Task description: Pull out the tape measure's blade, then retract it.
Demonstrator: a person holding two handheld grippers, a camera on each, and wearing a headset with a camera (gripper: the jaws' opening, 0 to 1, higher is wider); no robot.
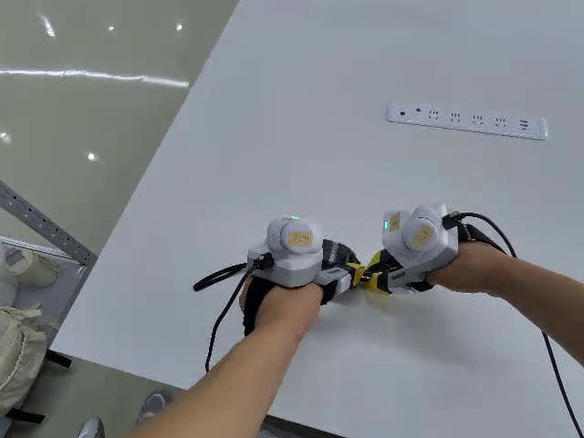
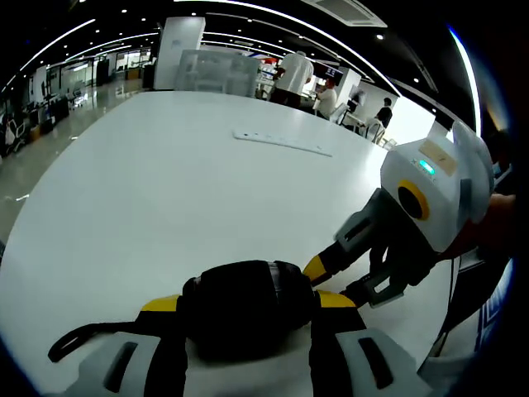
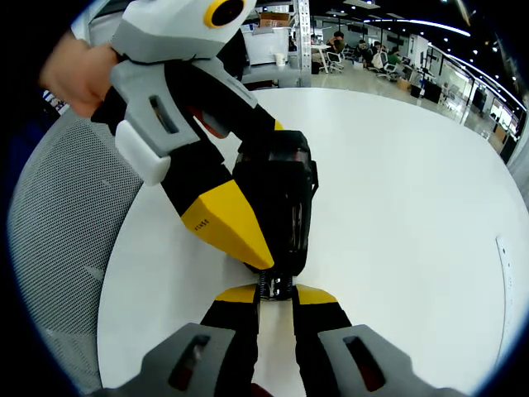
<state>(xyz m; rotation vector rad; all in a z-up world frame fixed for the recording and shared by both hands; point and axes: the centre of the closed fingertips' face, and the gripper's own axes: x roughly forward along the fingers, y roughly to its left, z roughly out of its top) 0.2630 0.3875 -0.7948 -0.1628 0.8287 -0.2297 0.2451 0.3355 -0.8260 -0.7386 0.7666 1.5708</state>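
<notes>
One rounded black tape measure (image 2: 248, 324) is clamped in the left tool (image 2: 248, 303) over the smooth white bench (image 1: 319, 109). Its blade end (image 3: 280, 285) is pinched by the right tool (image 3: 278, 295); both tools are yellow-tipped. One long white power strip (image 1: 466, 120) lies well apart.

We count two grippers, a left gripper (image 2: 248, 302) and a right gripper (image 3: 274, 291), one tape measure (image 3: 277, 190), one power strip (image 1: 466, 120), one table (image 1: 319, 91), and possibly one mesh chair (image 3: 58, 248).

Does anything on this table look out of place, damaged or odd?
Nothing stands out. The left hand-held gripper holds the tape measure, the right hand-held gripper pinches its front end, and the power strip lies flat on the table.
</notes>
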